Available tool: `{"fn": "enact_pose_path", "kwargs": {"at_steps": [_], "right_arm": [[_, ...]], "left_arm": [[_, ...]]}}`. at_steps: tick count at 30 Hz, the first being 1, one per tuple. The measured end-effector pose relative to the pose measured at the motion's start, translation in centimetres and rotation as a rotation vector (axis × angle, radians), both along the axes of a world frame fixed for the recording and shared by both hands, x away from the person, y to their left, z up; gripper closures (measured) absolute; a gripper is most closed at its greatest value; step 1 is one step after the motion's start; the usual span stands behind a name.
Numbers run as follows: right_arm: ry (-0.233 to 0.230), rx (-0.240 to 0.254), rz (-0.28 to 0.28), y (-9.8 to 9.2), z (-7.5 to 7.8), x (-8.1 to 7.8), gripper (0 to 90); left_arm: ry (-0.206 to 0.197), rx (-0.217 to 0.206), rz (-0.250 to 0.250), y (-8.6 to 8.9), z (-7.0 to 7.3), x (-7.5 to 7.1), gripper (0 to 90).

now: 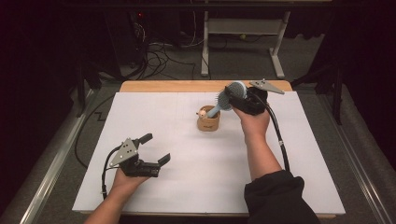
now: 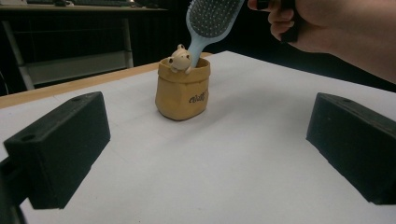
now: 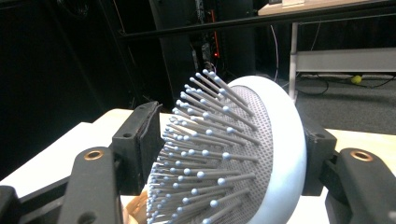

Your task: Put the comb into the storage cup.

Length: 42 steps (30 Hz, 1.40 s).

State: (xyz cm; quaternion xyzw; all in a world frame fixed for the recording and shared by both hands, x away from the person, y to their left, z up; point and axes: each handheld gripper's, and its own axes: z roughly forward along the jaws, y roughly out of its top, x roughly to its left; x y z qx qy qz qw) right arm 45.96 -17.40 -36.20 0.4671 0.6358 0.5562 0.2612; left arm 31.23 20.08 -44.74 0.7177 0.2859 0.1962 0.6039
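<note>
Right hand-held gripper (image 1: 239, 94) jaws straddle my hairbrush (image 1: 232, 94) head, loosening; handle seated in pouch (image 1: 208, 122) mid-surface. Left hand-held gripper (image 1: 156, 149) idle, agape.

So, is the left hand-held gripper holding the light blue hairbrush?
No, the left hand-held gripper is open and empty on the white table; the light blue hairbrush stands in the tan pouch.

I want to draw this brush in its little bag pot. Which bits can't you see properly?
- Handle end of the light blue plastic hairbrush: hidden inside the tan bag-shaped pot, in the high view and left gripper view.
- Small cream animal figure: its lower body is behind the pot rim.
- Brush head top: cut off by the top edge, left gripper view.
- Pot lettering: too blurred to read.
</note>
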Motion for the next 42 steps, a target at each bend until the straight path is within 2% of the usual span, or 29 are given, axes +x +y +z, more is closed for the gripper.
{"fn": "enact_pose_path", "kwargs": {"at_steps": [10, 16, 42], "right_arm": [[0.017, 0.009, -0.017, -0.3, -0.5, 0.3, 30.5], [0.025, -0.003, -0.027, -0.5, -0.8, 0.6, 27.4], [0.038, -0.027, -0.027, -0.7, -1.3, 1.0, 22.9]], "left_arm": [[0.001, 0.006, 0.007, 0.1, -0.1, 0.0, 0.1], [0.0, 0.004, 0.011, 0.2, -0.1, 0.0, 0.1], [-0.002, 0.005, 0.013, 0.3, -0.1, 0.0, 0.1]]}}
